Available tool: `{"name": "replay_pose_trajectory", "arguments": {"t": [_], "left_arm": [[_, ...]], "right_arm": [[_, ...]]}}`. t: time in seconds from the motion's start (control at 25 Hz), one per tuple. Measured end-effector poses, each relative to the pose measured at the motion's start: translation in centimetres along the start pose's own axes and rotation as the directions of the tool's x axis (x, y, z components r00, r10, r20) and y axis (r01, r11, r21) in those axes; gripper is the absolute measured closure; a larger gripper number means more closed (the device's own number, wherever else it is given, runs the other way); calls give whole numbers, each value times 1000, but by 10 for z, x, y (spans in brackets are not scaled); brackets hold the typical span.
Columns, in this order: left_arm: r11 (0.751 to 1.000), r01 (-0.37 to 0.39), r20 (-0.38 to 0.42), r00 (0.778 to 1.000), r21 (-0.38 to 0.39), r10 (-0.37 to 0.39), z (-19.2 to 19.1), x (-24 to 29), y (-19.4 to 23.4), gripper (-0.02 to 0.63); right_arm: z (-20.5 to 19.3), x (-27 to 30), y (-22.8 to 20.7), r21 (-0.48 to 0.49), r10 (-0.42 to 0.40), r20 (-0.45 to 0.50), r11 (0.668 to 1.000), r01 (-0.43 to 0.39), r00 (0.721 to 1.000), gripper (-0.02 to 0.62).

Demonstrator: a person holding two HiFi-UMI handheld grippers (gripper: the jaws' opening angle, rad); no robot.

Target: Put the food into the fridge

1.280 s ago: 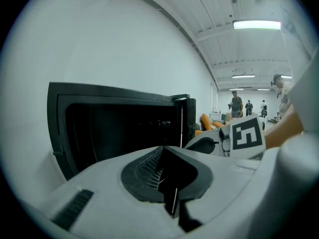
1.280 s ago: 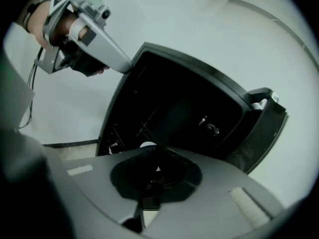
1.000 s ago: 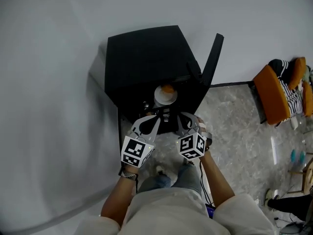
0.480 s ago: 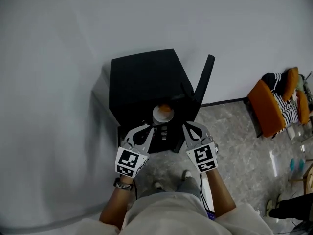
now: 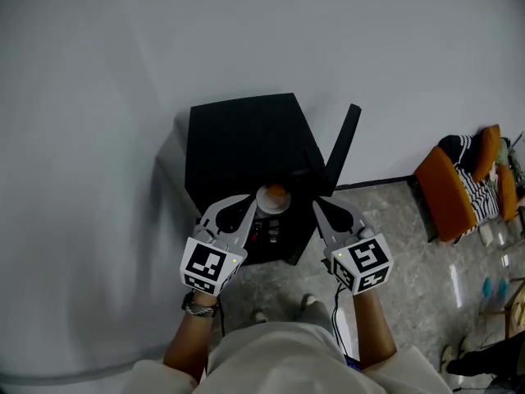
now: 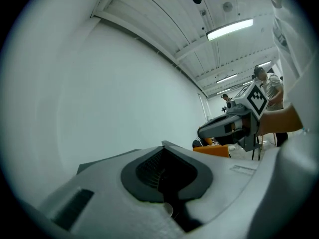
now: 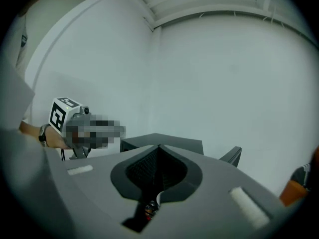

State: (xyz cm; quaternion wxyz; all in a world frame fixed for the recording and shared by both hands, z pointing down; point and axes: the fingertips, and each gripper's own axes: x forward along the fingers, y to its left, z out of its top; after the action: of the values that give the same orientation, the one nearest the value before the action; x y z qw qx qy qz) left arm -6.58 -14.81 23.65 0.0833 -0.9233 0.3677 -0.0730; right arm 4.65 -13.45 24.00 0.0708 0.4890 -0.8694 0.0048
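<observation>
The food, an orange piece in a white bowl [image 5: 273, 198], is seen at the open front of the black fridge [image 5: 242, 142], just under the front edge of its top. The shelf beneath it is not clearly made out. At 12 o'clock from the bowl lies the fridge's flat top. At 2 o'clock the fridge door [image 5: 342, 148] is swung open and stands edge-on. A few small dark items are glimpsed lower inside the fridge at 6 o'clock, too small to be told.

The left gripper [image 5: 246, 208] is held at 8 o'clock of the bowl and the right gripper [image 5: 321, 213] at 4 o'clock, both close beside it. Each is clenched, its jaws pressed together with nothing between them.

Well off at 3 o'clock an orange chair [image 5: 443, 191] is set on the grey stone floor [image 5: 394, 220].
</observation>
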Motion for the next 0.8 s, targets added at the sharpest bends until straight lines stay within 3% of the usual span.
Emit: {"name": "replay_pose_trajectory", "arguments": {"t": [0.2,0.4,0.8], "left_arm": [[1000,12,22,1000,20,-12,19,4,-4,606],[999,27,3,1000,18,-27,9,9,-7,606],[1000,30,-31,999,-3,-30,-4,14,-5,605]], "right_arm": [[20,-4,0,0,7,24,1000,-7,1000,591],[15,0,0,-48,-3,-8,999,3,1000,591],[10,6,-3,-21,13,-24,1000,-13,1000,591]]}}
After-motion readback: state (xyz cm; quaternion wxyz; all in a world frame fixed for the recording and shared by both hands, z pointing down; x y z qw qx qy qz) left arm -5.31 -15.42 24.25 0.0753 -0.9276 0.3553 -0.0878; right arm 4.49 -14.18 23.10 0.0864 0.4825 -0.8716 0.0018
